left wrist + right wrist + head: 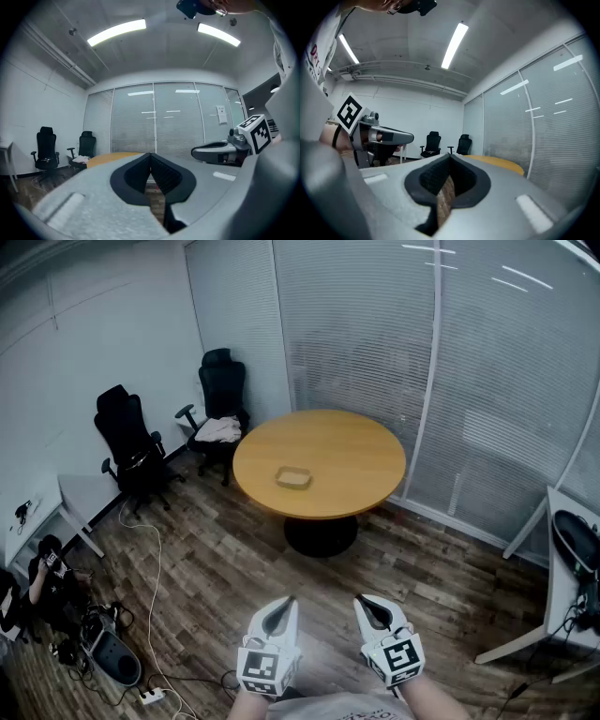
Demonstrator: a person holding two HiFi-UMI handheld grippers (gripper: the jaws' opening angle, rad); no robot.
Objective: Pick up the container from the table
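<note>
Container sitting mid-frame on the round table, well apart from you.
Your left gripper and right gripper hang side by side at bottom centre, both clenched with nothing between the jaws.

An office meeting room: a round wooden table stands on a wood-look floor, and just behind it runs a glass partition wall covered by closed white blinds. To the table's left, one black swivel chair and a second black chair stand near a plain white wall, with a white desk farther left. Long strip lights run across the ceiling above the table.
</note>
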